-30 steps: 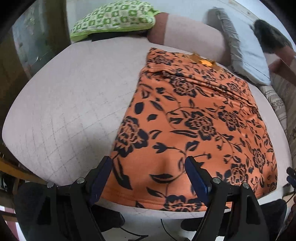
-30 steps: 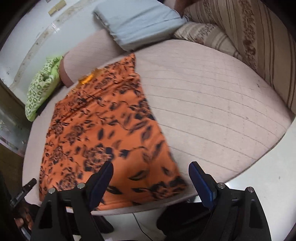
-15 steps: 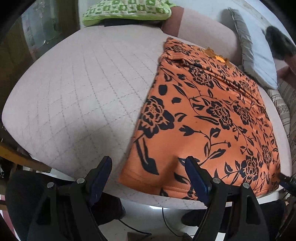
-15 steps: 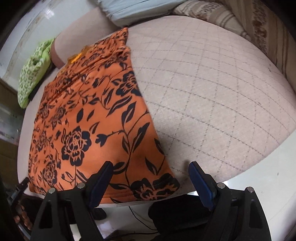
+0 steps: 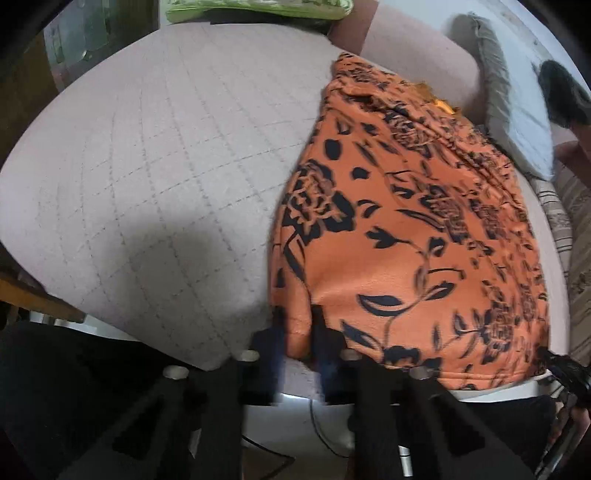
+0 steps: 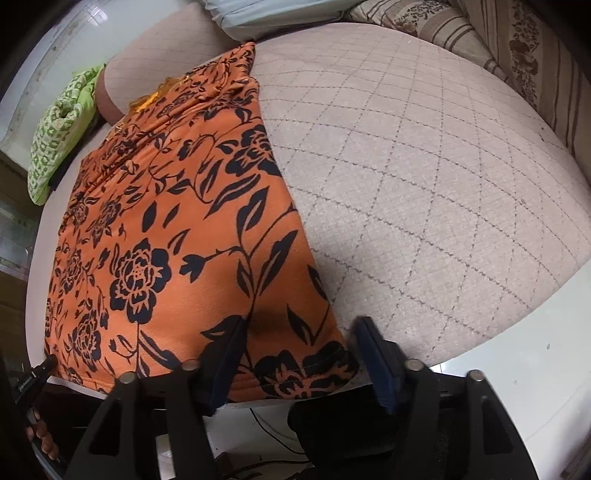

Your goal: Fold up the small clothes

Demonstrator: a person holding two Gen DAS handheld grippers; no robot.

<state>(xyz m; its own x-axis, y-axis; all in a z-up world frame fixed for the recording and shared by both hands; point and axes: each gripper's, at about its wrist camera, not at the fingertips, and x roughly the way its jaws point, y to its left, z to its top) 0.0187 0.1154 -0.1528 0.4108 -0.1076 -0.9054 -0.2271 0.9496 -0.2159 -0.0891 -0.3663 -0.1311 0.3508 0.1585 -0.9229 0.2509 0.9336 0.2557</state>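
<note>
An orange garment with black flowers (image 5: 406,240) (image 6: 166,221) lies flat on a pale quilted cushion (image 5: 147,166) (image 6: 424,166), its hem at the near edge. My left gripper (image 5: 298,332) is closing, and its fingers pinch a raised fold at the garment's near left corner. My right gripper (image 6: 301,347) straddles the near right corner. Its jaws are closing too, but a wide gap remains and the cloth lies nearly flat between them. The left gripper's tip (image 6: 40,369) shows at the far left of the right wrist view.
A green patterned pillow (image 5: 258,7) (image 6: 59,129) and a grey-blue pillow (image 5: 517,122) (image 6: 277,14) lie at the back. A striped floral sofa back (image 6: 498,48) rises on the right. A white floor (image 6: 517,369) with cables lies below the cushion's near edge.
Both grippers sank to the garment's near hem. The left jaws closed on the left corner and bunched it up. The right jaws narrowed around the right corner.
</note>
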